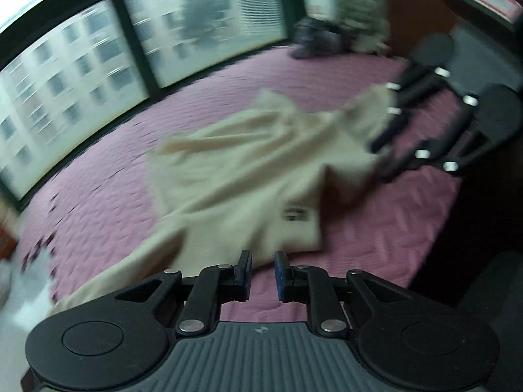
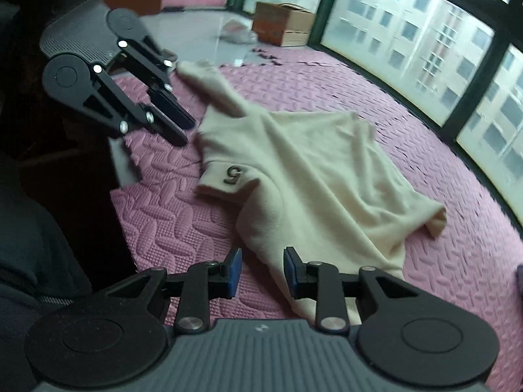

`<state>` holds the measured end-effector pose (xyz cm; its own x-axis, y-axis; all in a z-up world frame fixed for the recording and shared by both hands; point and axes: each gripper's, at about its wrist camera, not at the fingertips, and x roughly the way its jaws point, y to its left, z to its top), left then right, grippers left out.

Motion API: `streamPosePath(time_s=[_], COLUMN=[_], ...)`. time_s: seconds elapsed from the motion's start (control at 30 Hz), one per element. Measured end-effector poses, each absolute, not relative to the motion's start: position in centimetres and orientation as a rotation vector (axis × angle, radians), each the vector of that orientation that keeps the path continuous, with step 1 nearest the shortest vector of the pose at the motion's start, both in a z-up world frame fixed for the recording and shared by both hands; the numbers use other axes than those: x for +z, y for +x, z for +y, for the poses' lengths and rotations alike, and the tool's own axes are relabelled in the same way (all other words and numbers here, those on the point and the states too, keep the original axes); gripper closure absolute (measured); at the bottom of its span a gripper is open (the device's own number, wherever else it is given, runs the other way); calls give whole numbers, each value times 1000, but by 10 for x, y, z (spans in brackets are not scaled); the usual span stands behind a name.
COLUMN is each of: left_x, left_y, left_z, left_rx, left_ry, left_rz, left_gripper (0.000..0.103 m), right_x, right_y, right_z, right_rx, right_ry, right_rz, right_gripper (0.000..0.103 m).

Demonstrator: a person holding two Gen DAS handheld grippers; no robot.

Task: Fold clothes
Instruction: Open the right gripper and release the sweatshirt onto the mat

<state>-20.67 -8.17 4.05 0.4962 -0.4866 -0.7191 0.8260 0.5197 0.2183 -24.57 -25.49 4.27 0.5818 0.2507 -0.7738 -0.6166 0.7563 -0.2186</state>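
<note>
We take this for a room in a flat, high up in a residential block. At twelve o'clock in the left wrist view, dark-framed windows [image 1: 140, 52] look out on pale apartment buildings [image 1: 62, 75]. A pink embossed foam mat [image 2: 170, 202] covers the floor. In the right wrist view a cardboard box [image 2: 281, 24] sits at twelve o'clock beside a crumpled plastic bag [image 2: 237, 32]. A blurred heap of clothes [image 1: 340, 36] lies at one o'clock in the left wrist view.
</note>
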Motion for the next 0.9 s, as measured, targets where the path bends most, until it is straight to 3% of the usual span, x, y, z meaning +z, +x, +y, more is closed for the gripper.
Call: streamPosePath(time_s=[0.17, 0.53, 0.67, 0.73, 0.9], left_x=[33, 20, 22, 24, 40], left_y=[-204, -195, -188, -185, -183], left_z=[-99, -111, -109, -108, -100], left_rx=[-930, -954, -945, -944, -958], left_ry=[622, 626, 597, 589, 548], left_rz=[640, 694, 719, 723, 731], left_gripper=[79, 76, 81, 91, 93], right_x=[35, 22, 23, 26, 41], right_y=[-240, -233, -226, -223, -219], right_z=[-250, -250, -255, -261, -276], right_rx=[534, 553, 538, 540, 556], right_ry=[-534, -558, -517, -470, -354], right_rz=[806, 797, 792, 801, 813], right_gripper=[75, 77, 86, 92, 94])
